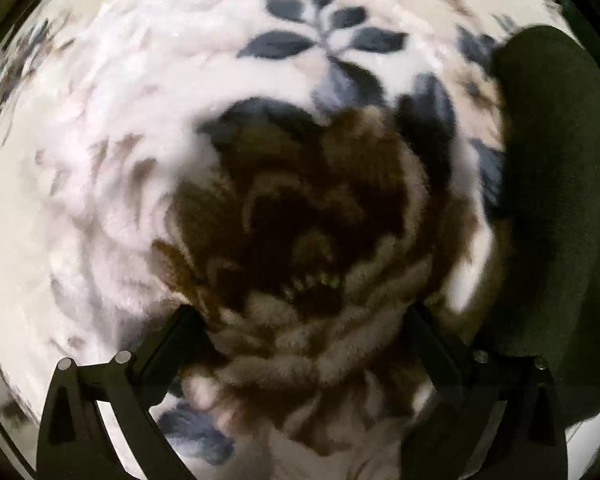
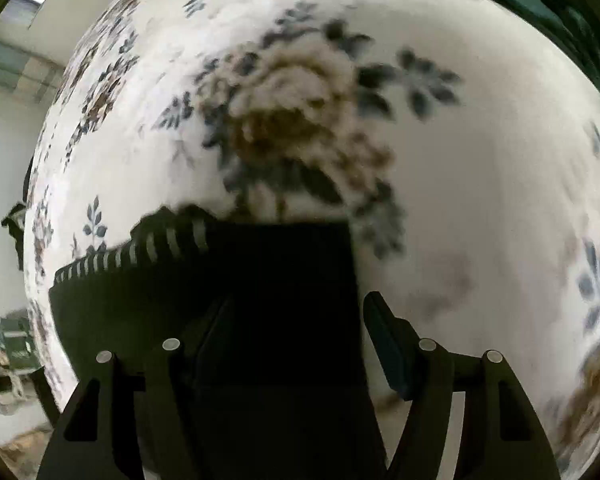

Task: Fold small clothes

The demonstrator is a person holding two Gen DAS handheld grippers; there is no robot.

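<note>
Presently, the dark folded fabric garment (image 2: 260, 300) with a white-striped ribbed cuff lies flat on the cream fleece floral blanket (image 2: 460, 168), at 6 o'clock in the right wrist view. The right tool (image 2: 292, 320) straddles it, fingers spread wide, gripping nothing. The left tool (image 1: 300, 320) is likewise wide open over the blanket; dark cloth (image 1: 552, 220) shows at 3 o'clock.

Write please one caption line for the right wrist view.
Open right tool over a dark garment with a striped edge, on a floral blanket.
</note>
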